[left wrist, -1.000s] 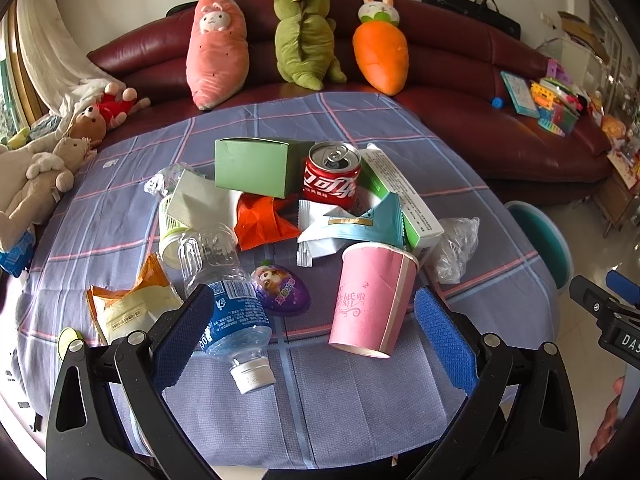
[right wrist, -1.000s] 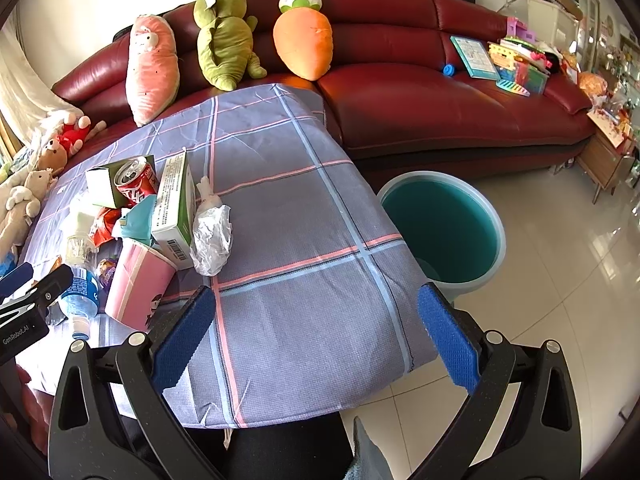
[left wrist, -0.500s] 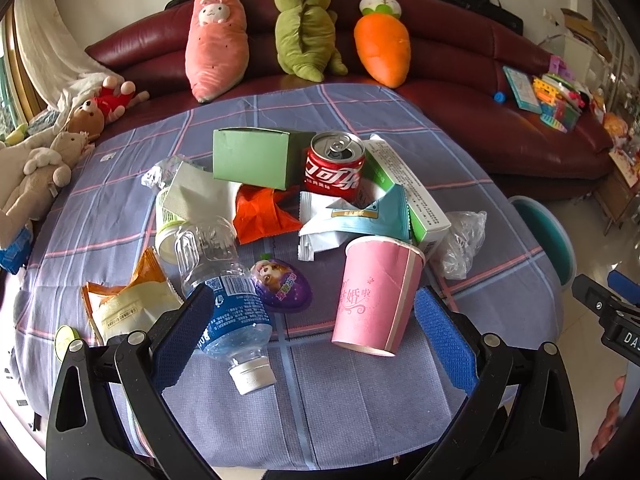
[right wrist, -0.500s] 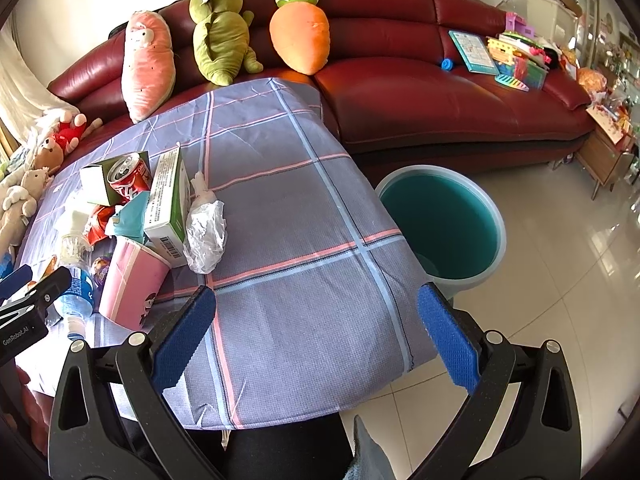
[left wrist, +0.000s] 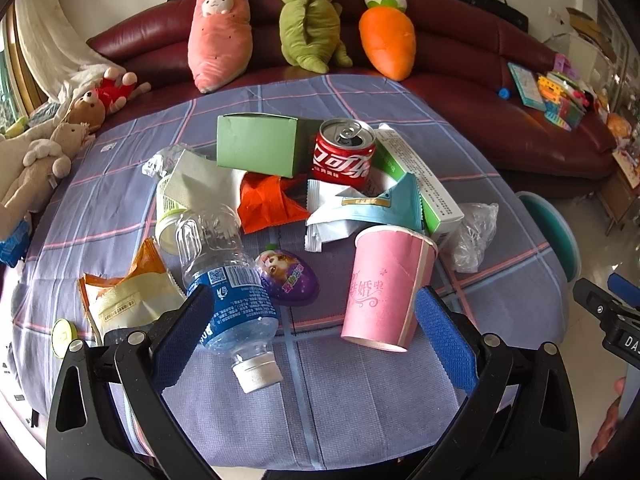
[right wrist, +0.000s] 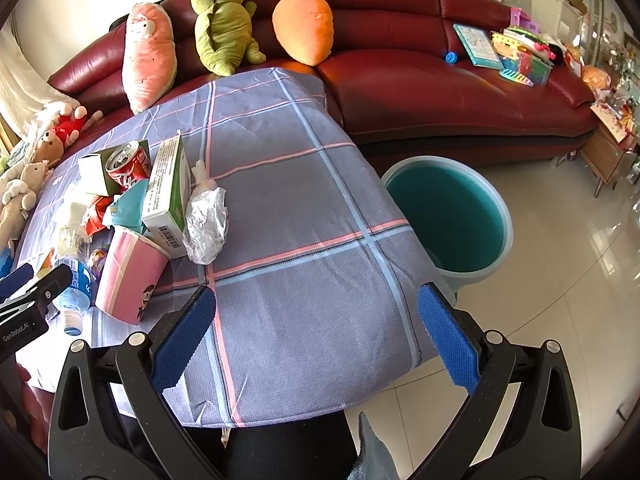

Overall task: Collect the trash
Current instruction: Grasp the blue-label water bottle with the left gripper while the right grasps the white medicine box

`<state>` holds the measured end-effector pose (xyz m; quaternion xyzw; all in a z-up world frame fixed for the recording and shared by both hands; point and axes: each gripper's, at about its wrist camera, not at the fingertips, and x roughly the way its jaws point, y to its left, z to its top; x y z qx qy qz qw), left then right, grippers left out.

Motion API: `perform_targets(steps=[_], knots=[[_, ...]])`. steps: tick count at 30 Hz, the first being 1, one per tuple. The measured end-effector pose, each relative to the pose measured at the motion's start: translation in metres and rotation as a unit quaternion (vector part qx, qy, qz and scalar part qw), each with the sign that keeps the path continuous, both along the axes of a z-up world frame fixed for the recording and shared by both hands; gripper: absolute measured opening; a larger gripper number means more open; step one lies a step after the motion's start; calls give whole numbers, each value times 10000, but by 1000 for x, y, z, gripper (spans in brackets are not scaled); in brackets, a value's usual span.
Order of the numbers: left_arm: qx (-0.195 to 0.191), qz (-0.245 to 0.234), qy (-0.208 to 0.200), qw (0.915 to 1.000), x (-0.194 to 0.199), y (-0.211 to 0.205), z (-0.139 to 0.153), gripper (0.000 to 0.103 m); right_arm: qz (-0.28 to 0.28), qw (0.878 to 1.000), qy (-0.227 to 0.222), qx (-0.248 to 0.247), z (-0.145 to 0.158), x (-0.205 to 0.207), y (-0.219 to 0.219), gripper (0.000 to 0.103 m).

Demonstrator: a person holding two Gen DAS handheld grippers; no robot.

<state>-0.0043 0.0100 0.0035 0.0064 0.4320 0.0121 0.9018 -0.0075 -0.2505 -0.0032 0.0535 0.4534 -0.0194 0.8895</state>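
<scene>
- The left gripper (left wrist: 308,334) hangs low over the near edge of the surface (left wrist: 360,400), its blue pads spread wide apart and holding nothing.
- Just ahead of it, between the two pads, lies a clear water bottle (left wrist: 228,276) on its side, white cap pointing toward the gripper; the bottle's label sits just beside the left pad.
- A pink paper cup (left wrist: 386,288) stands upside down and tilted just inside the right pad.
- Between bottle and cup, slightly farther out, rests a purple egg-shaped toy (left wrist: 288,272).
- Beyond these lie a red soda can (left wrist: 344,156), a green box (left wrist: 260,146), an orange wrapper (left wrist: 268,204), a light-blue packet (left wrist: 372,208) and a long green-and-white carton (left wrist: 420,176), heaped close together.
- To the left of the left gripper lies an orange-and-cream snack bag (left wrist: 128,296); a crumpled clear plastic bag (left wrist: 472,236) lies ahead to its right.
- The right gripper (right wrist: 316,334) is also spread wide and empty, over a bare stretch of the checked cloth.
- A teal bin (right wrist: 452,216) stands on the floor ahead and right of the right gripper, beside the surface's edge; nothing can be seen inside it.
- The trash heap is ahead and left of the right gripper.
- Plush toys line the red sofa (right wrist: 440,80) beyond the surface.
</scene>
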Motion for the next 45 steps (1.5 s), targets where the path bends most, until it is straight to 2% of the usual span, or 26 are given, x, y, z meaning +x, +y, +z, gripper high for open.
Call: perform_targets(steps=[3,9,15,19,20,21,22,27,28,31,35,37,39,40,45], knots=[[-145,147,84,9998,6,18,-1,100,52,10000,53,20,-1,2,2,97],[-529,751,346,9952,20,72,-8,100,91,9998,133,102,-6,8,4,97],[-568,959,662,9916,33,91,-27,100,201,9993,248,207,-13,18,8,97],[-552,979,818,9903,45,94,-39,93,284,9989,291,238,-15,23,10,97],[-562,994,831,9900,50,97,-41,87,301,9987,320,268,-16,25,11,97],[-655,957,858,9895,52,98,-44,72,312,9985,337,285,-16,27,11,97],[-669,958,873,9893,53,98,-46,68,327,9984,354,297,-17,29,11,97],[-497,880,750,9920,52,92,-49,71,468,9976,407,313,-12,46,17,97],[-519,854,841,9914,53,91,-53,76,521,9972,422,317,-10,52,21,97],[-762,788,1017,9888,56,93,-69,74,710,9955,481,414,-3,68,32,97],[-805,639,787,9916,52,93,-57,73,973,9935,457,375,12,92,53,96],[-936,504,659,9921,51,92,-43,73,1127,9915,495,413,19,110,66,89],[-1058,393,500,9924,49,91,-27,73,1266,9892,570,468,23,127,79,65],[-1094,341,403,9926,49,91,-18,73,1324,9881,632,457,23,136,87,61],[-1201,154,9,9926,57,93,15,73,1704,9789,1033,456,16,173,123,59]])
